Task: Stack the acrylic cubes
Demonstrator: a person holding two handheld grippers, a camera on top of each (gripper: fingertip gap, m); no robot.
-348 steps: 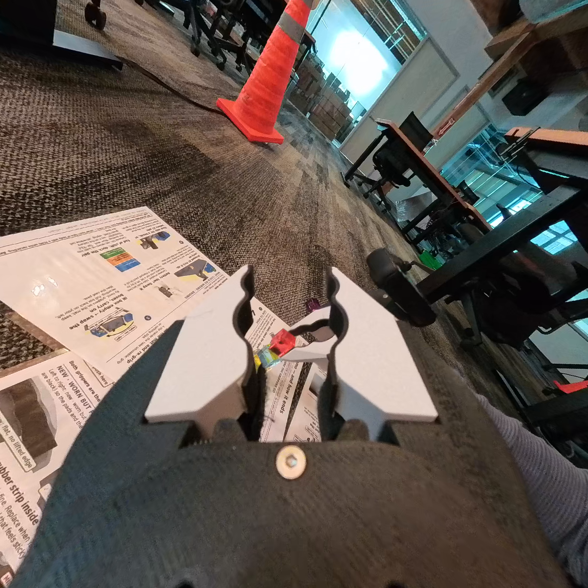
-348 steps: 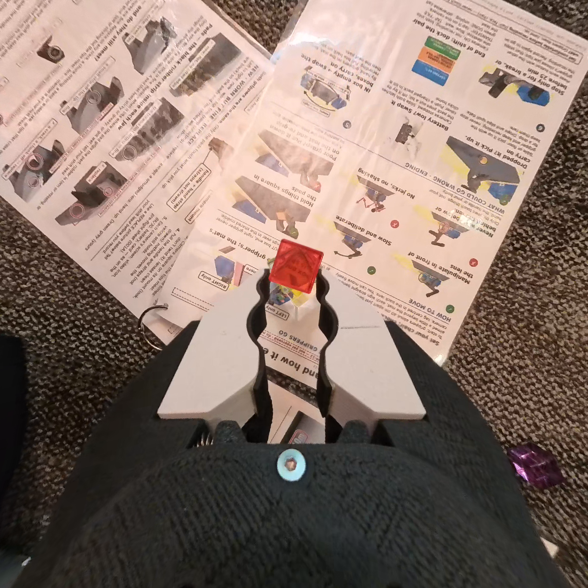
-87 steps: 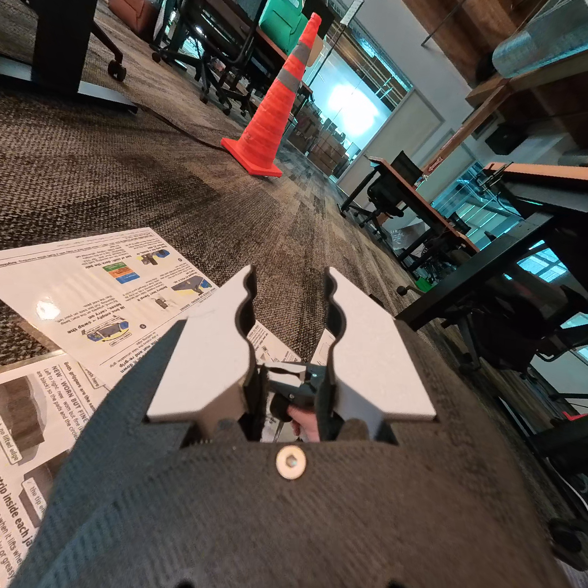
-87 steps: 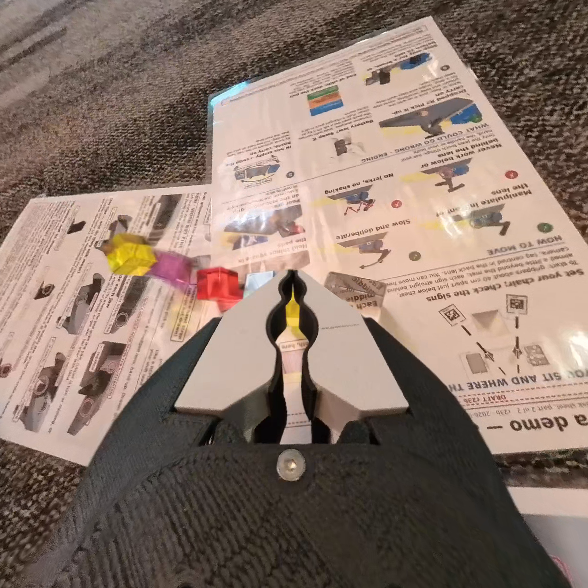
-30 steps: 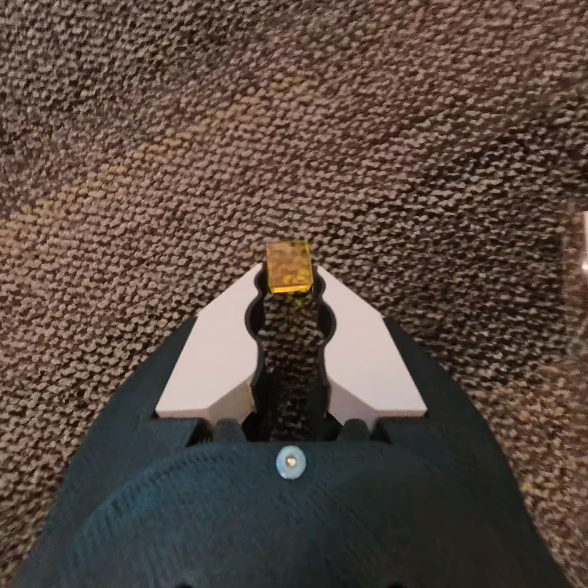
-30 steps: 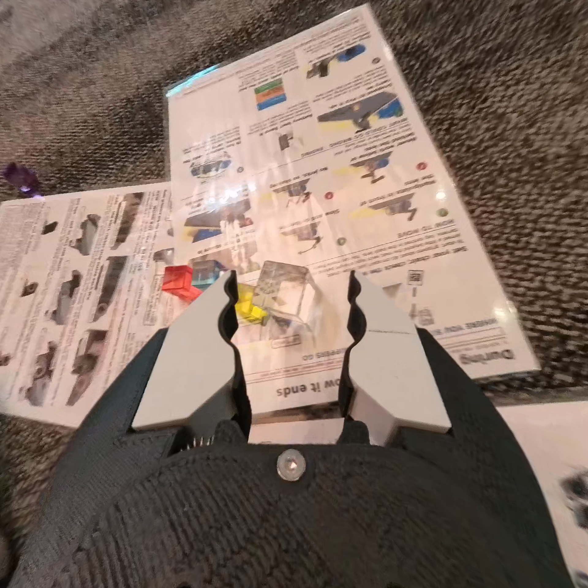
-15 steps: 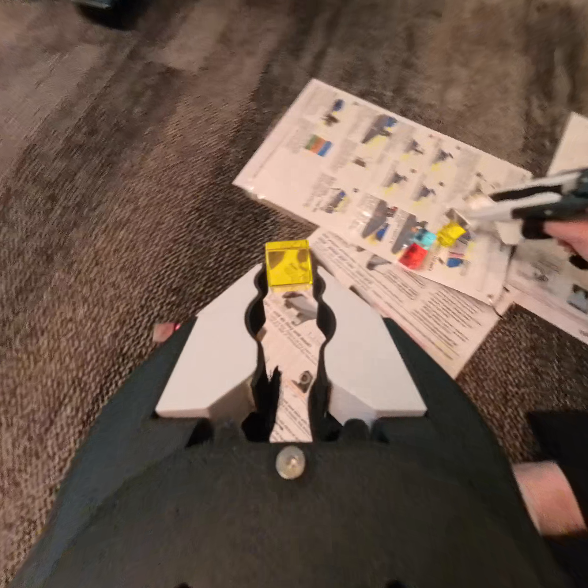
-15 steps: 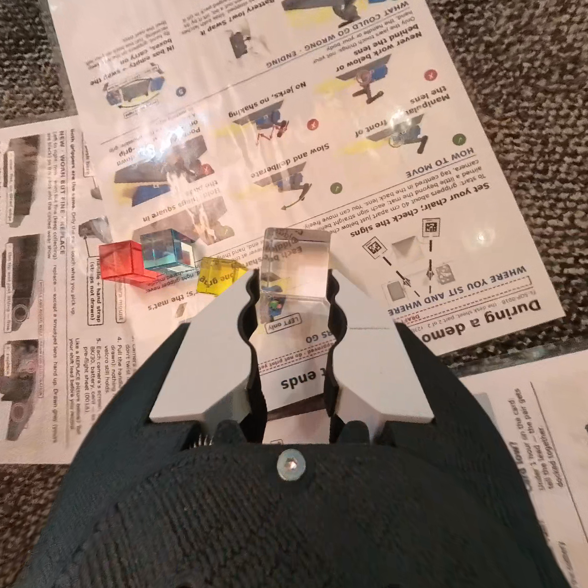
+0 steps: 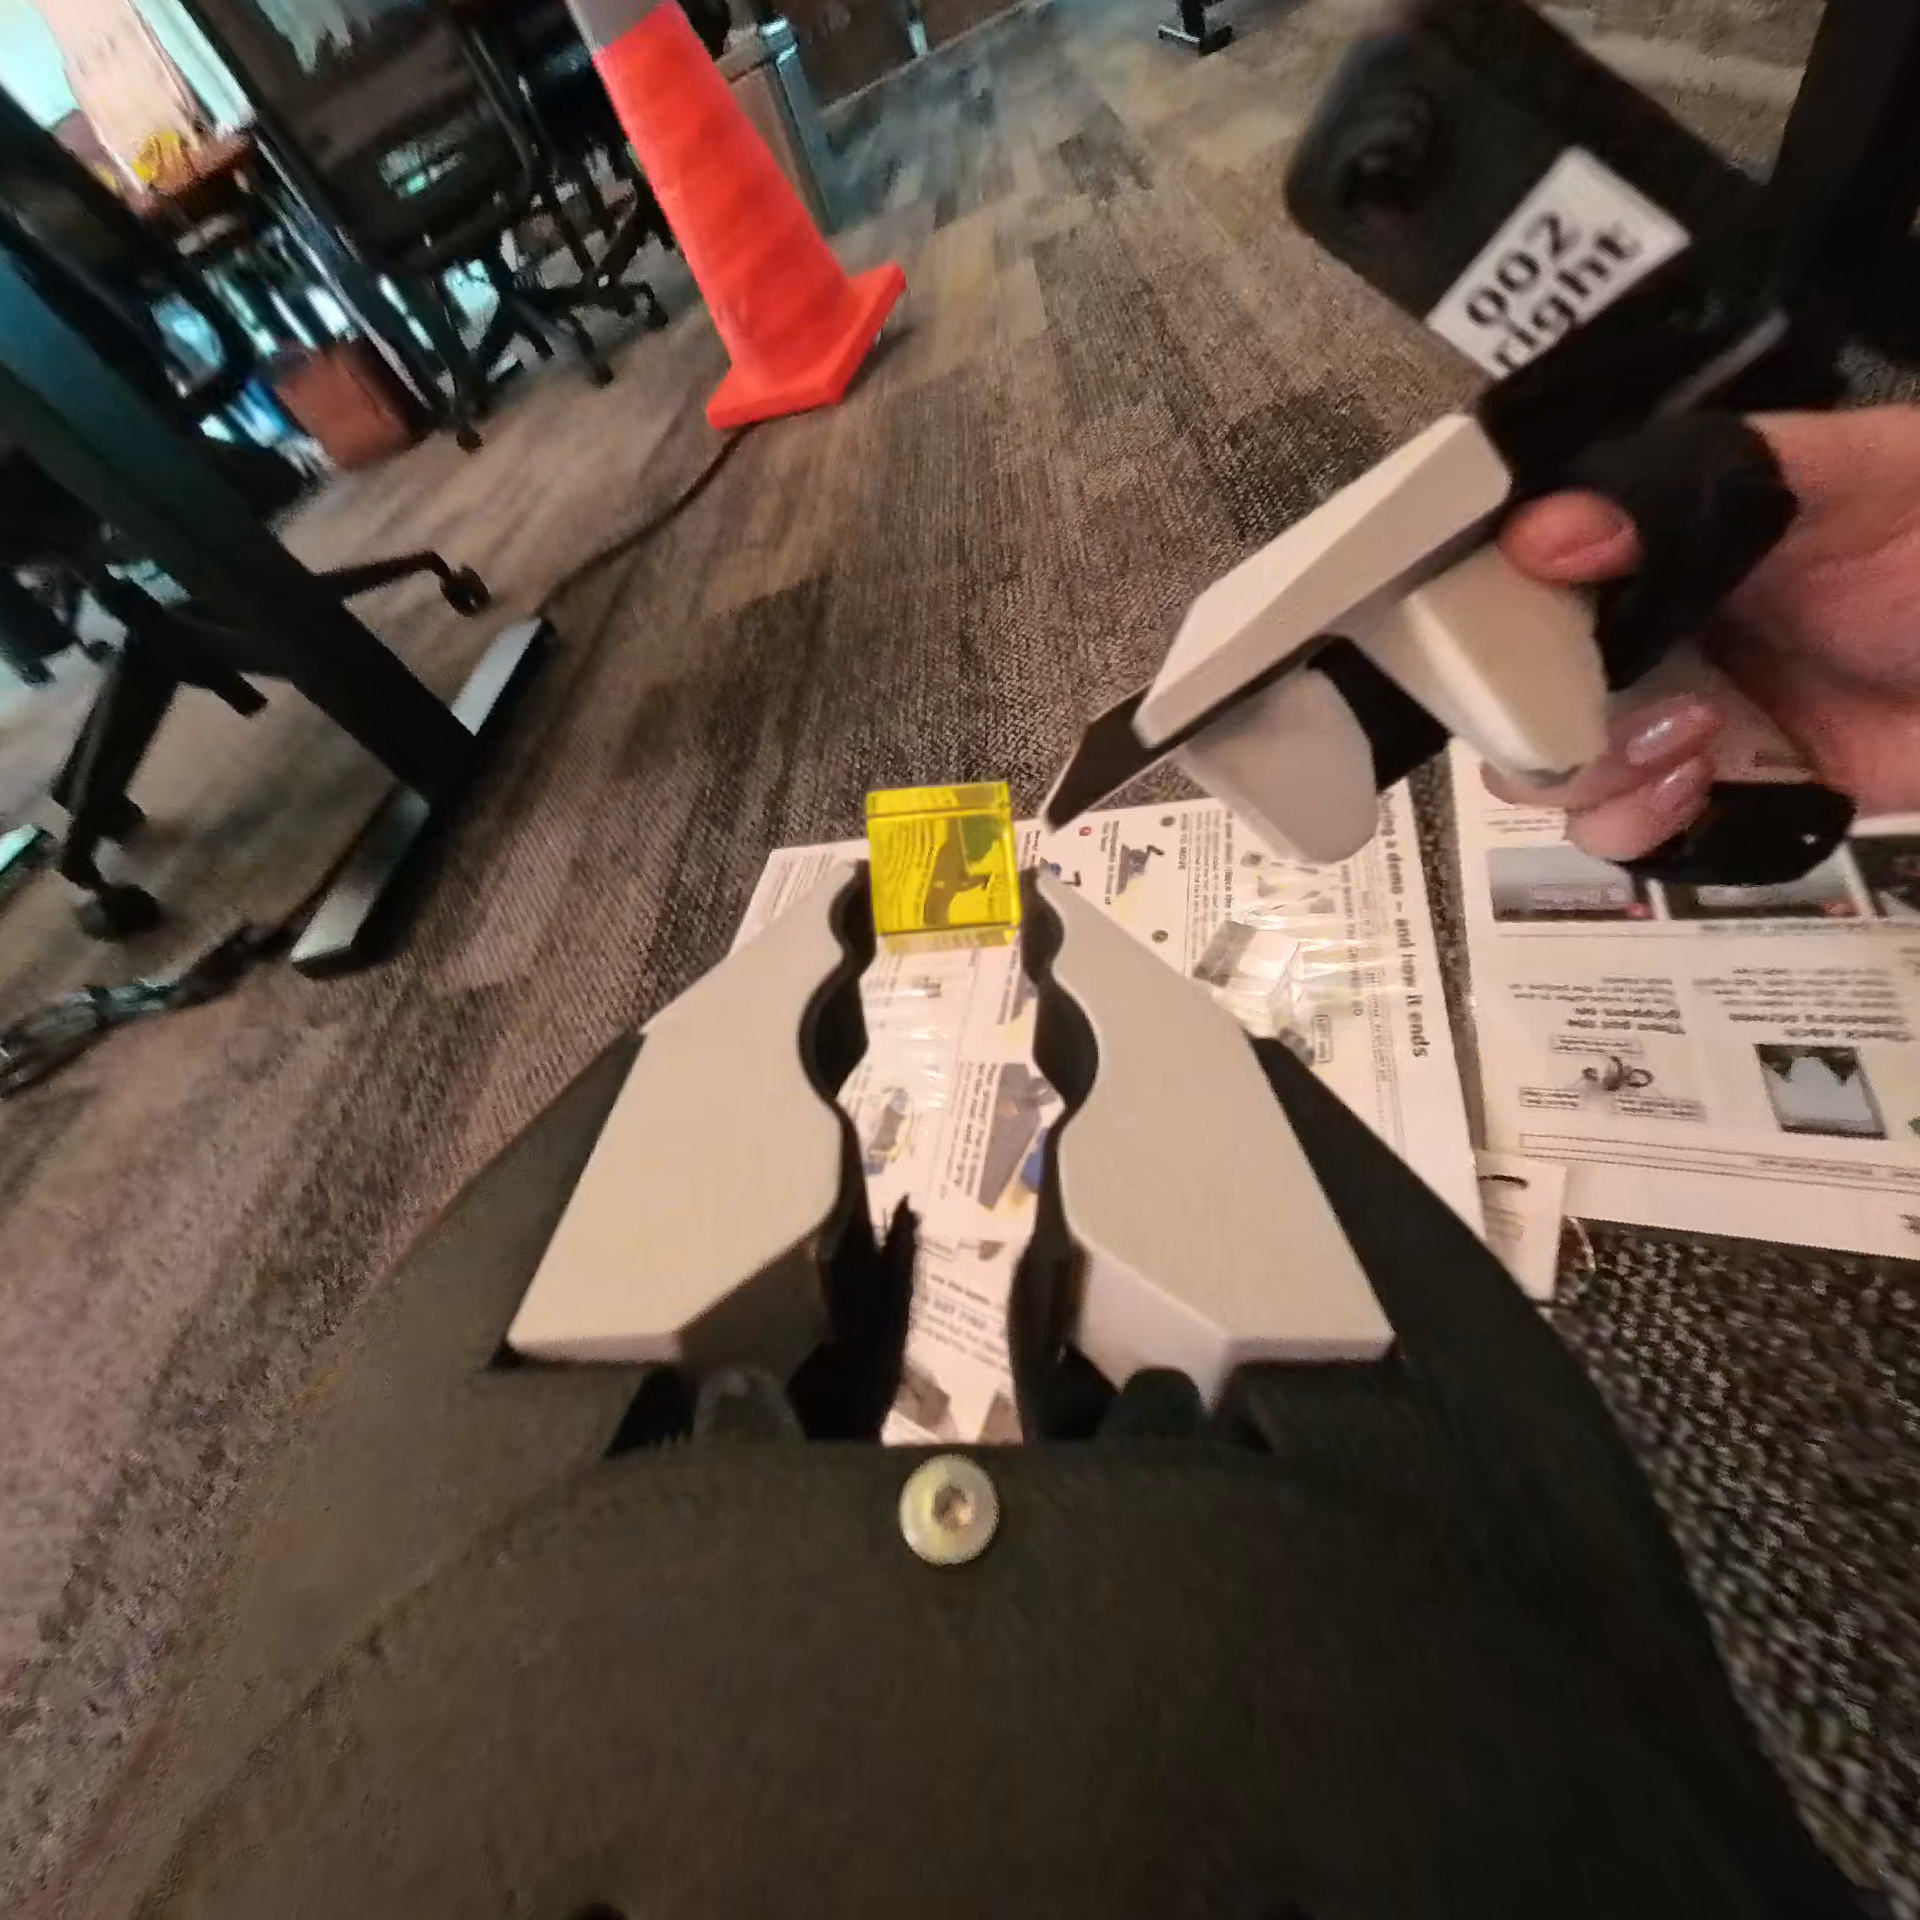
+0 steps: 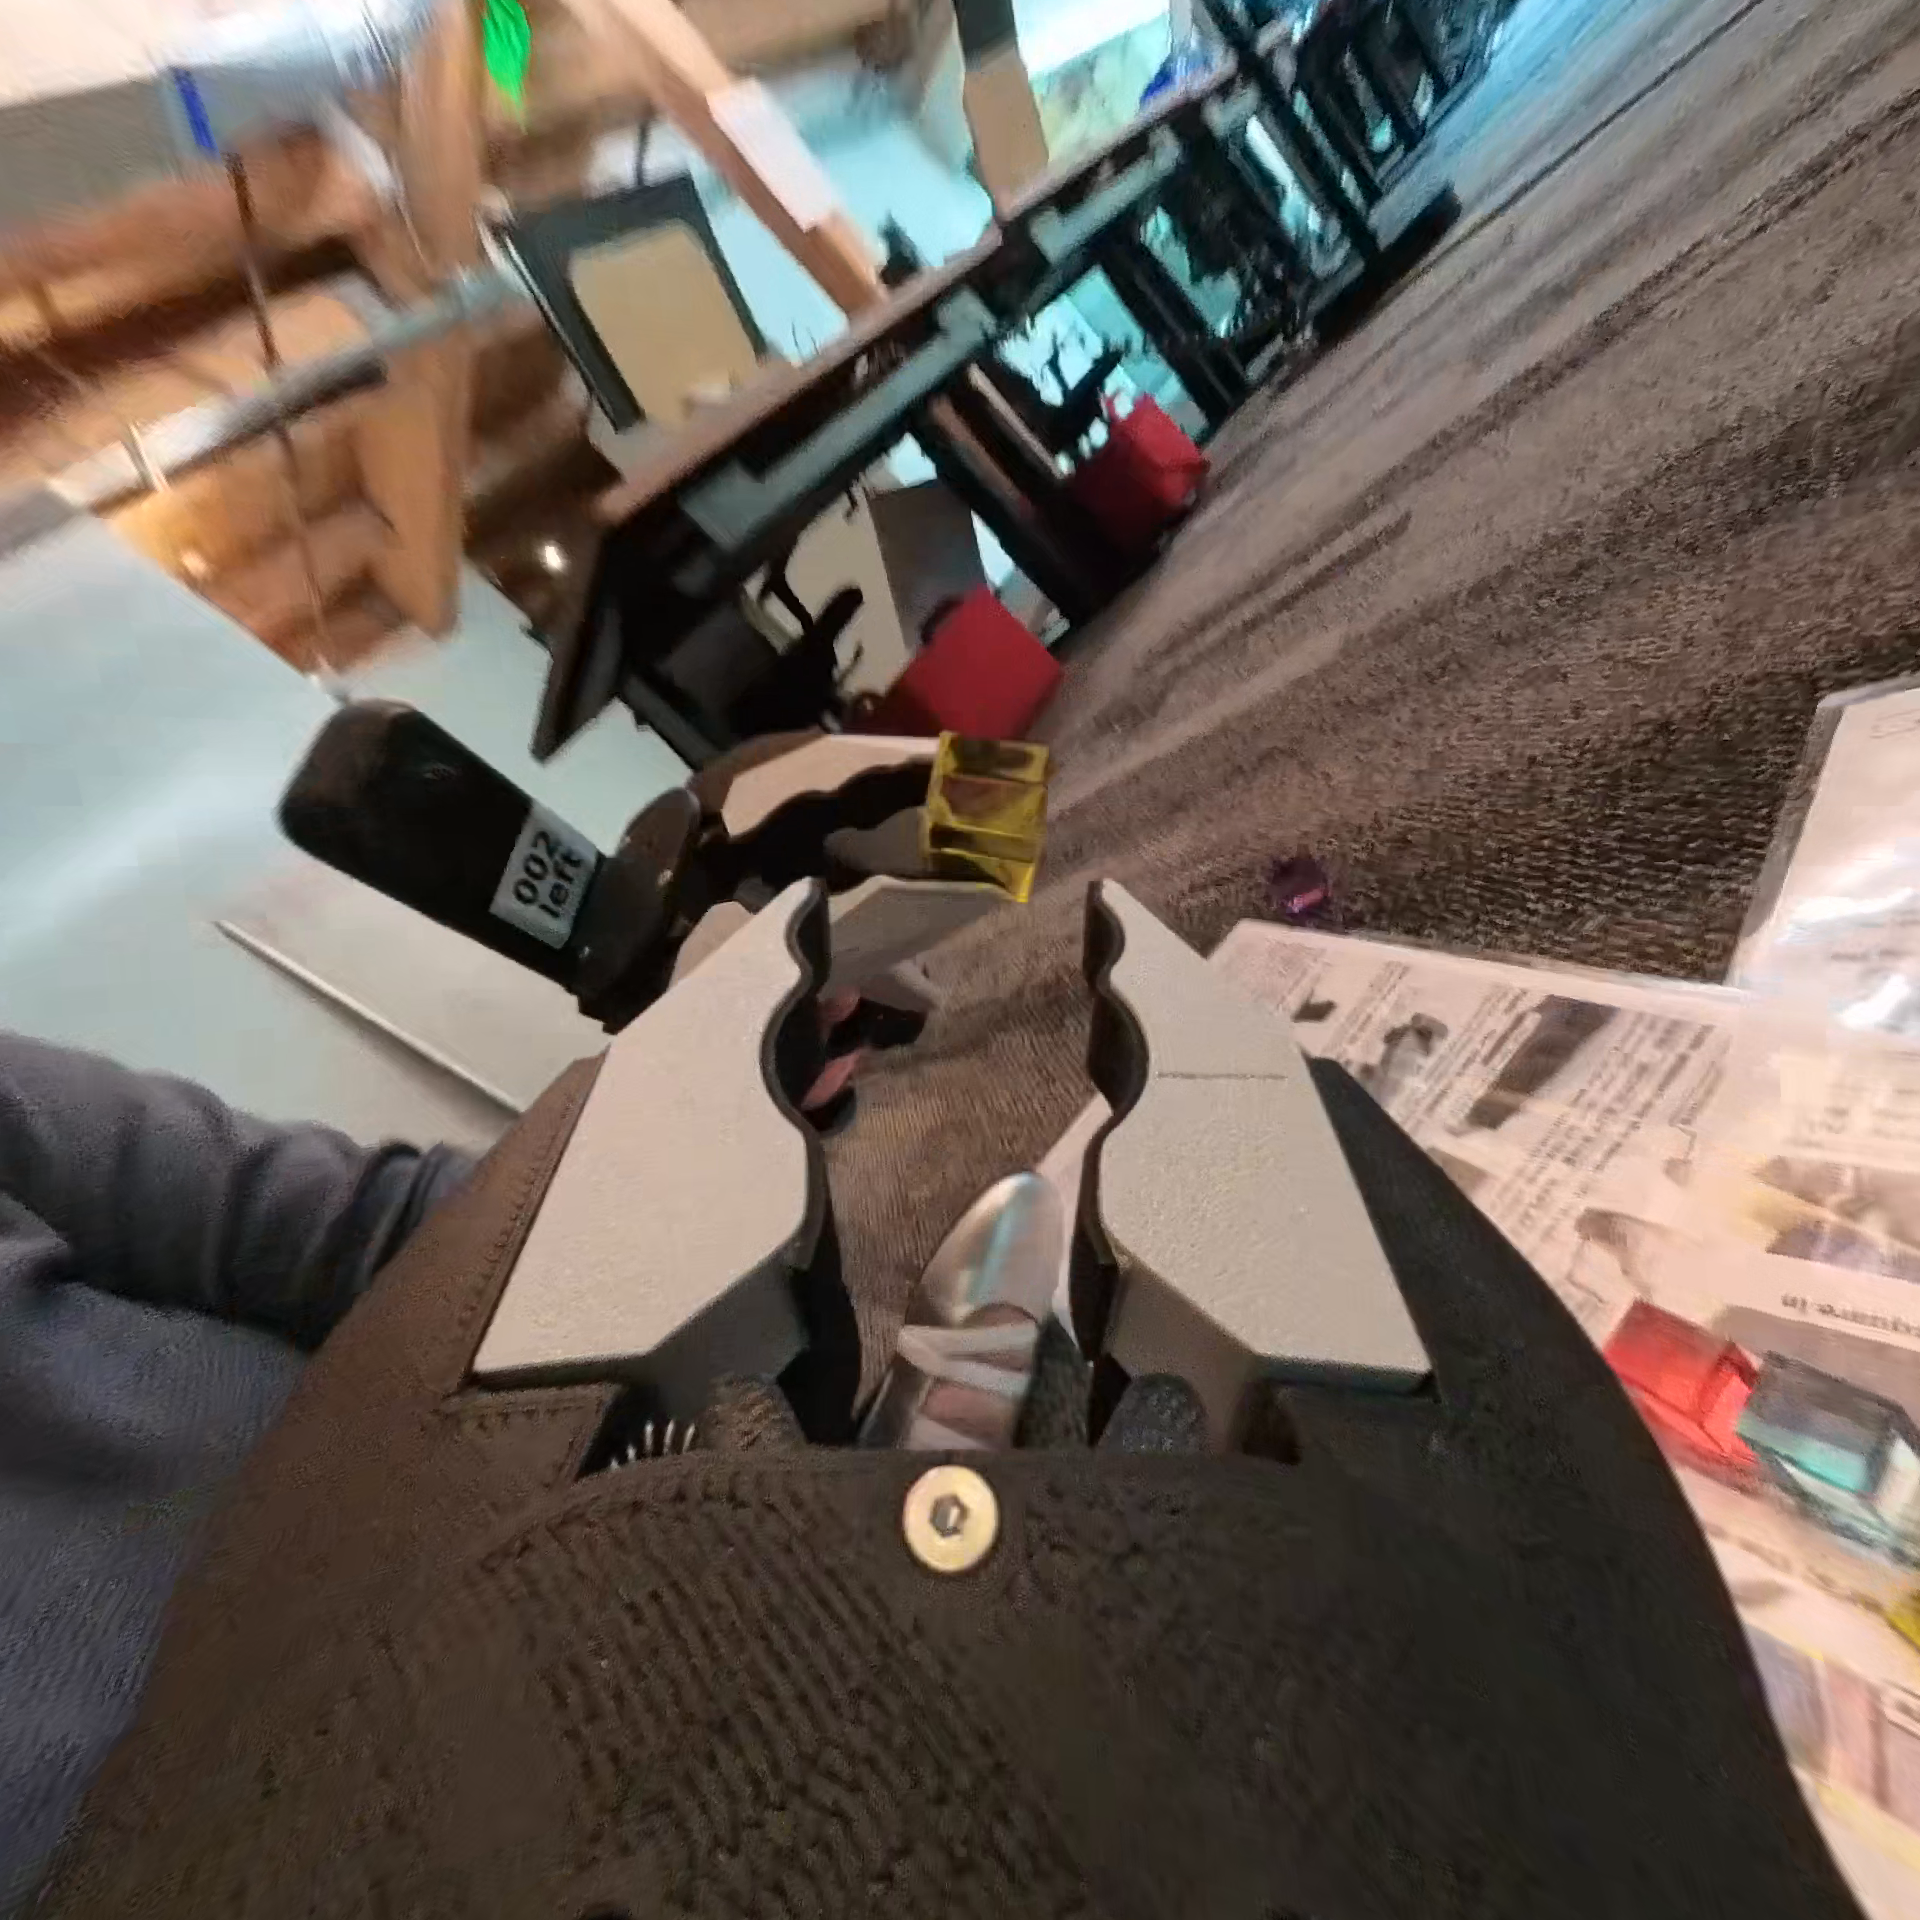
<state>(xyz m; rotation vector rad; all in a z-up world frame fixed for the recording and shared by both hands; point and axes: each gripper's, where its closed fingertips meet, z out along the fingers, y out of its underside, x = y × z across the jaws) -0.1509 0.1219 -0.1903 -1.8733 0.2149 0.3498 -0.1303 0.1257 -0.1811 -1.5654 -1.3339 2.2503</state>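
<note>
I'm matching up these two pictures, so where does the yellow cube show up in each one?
Left wrist view: yellow cube at centre, clamped at the left gripper fingertips.
Right wrist view: upper centre, held by that same gripper, left of it.
Shared landmark: printed sheets on the carpet.

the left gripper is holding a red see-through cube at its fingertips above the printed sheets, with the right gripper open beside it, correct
Not quite: the cube is yellow, not red, as the left wrist view shows. The rest stands: the left gripper holds it at its fingertips above the printed sheets, with the right gripper open beside it.
</note>
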